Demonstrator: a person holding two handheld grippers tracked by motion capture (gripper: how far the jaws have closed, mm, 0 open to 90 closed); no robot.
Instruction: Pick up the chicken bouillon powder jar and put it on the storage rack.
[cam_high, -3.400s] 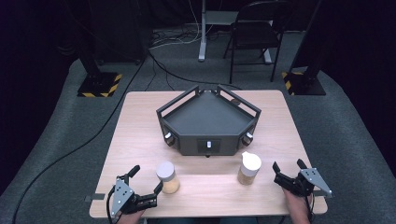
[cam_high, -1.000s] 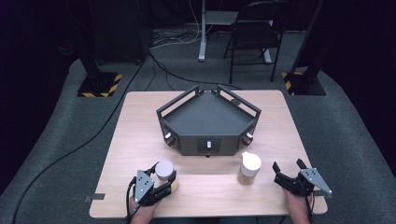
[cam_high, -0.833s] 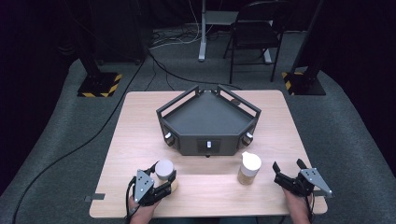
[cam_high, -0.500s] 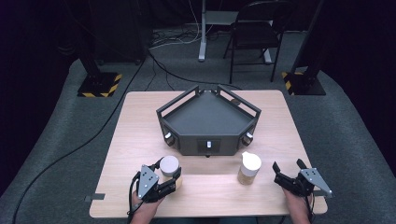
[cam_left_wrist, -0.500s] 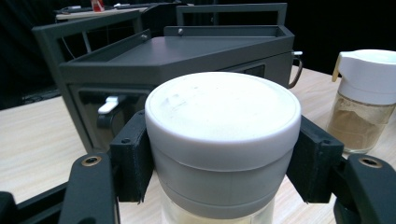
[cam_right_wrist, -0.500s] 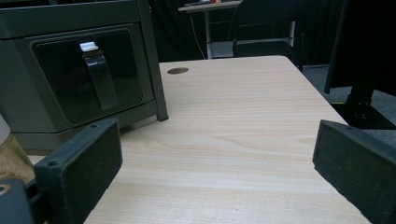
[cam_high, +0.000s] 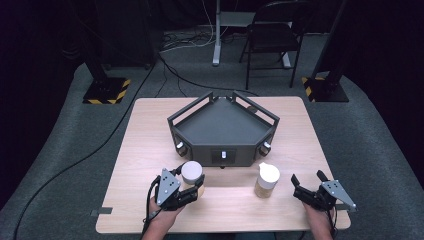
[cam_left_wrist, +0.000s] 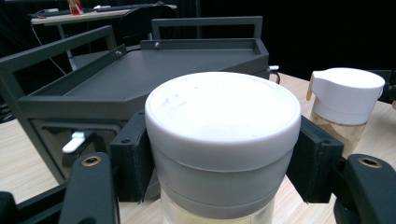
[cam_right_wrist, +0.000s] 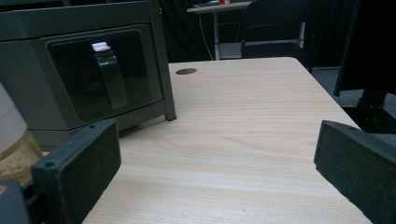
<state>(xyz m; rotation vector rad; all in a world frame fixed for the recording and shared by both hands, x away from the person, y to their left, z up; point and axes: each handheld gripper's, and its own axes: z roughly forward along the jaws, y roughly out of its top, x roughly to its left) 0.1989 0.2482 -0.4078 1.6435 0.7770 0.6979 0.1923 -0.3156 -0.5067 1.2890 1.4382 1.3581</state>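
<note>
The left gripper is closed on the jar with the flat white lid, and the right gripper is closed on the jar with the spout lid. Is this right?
Half right. The left gripper is shut on the flat-lidded jar. The right gripper holds nothing: the right gripper view shows its jaws wide apart over bare table, and the high view shows the spout-lidded jar standing apart from it.

**Three cameras around the grey tray**

The high view looks forward and down on the counter (cam_high: 150, 135), the grey tray (cam_high: 222, 127) mid-frame. Both gripper views sit low and close — the left faces the tray's front over a white-lidded jar (cam_left_wrist: 223, 140), the right its front corner (cam_right_wrist: 84, 70).
</note>
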